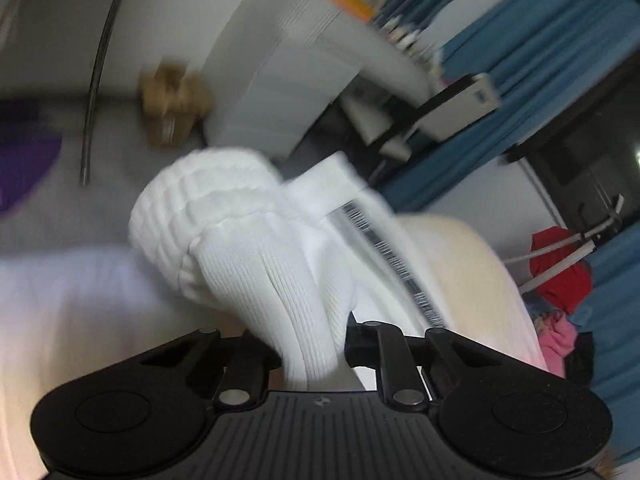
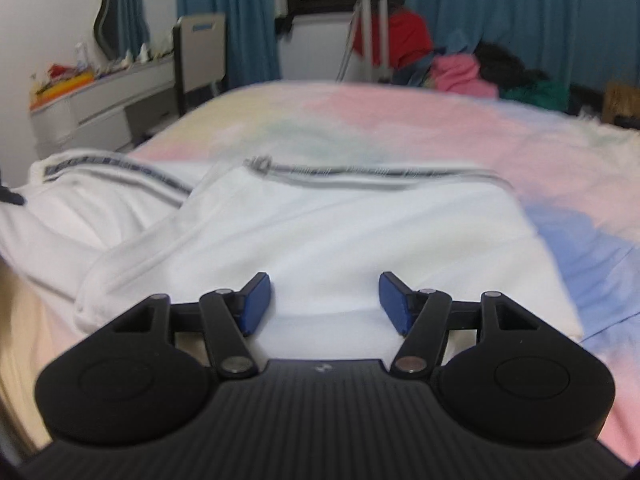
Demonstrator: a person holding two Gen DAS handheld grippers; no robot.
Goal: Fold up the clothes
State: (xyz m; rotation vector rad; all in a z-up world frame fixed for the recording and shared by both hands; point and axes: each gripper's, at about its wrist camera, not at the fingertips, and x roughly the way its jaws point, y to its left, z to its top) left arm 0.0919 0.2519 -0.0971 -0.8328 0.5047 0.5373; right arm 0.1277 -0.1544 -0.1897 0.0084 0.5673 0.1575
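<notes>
A white garment (image 2: 340, 232) with grey striped trim (image 2: 120, 172) lies spread on the pastel bed cover (image 2: 400, 120). My left gripper (image 1: 312, 344) is shut on the garment's ribbed white cuff (image 1: 248, 248), which bunches up between the jaws and hides the pads. A sleeve with a striped band (image 1: 384, 248) trails off to the right of the cuff. In the right wrist view, my right gripper (image 2: 324, 300) hovers low over the body of the garment. Its blue pads (image 2: 256, 300) stand wide apart with only flat cloth below them.
A grey dresser (image 2: 104, 104) stands left of the bed. A tripod (image 2: 372, 20) and a pile of red, pink and dark clothes (image 2: 460, 68) sit beyond the far edge, before blue curtains (image 2: 520, 12). The left wrist view shows a cardboard box (image 1: 172, 108) and something purple (image 1: 24, 152).
</notes>
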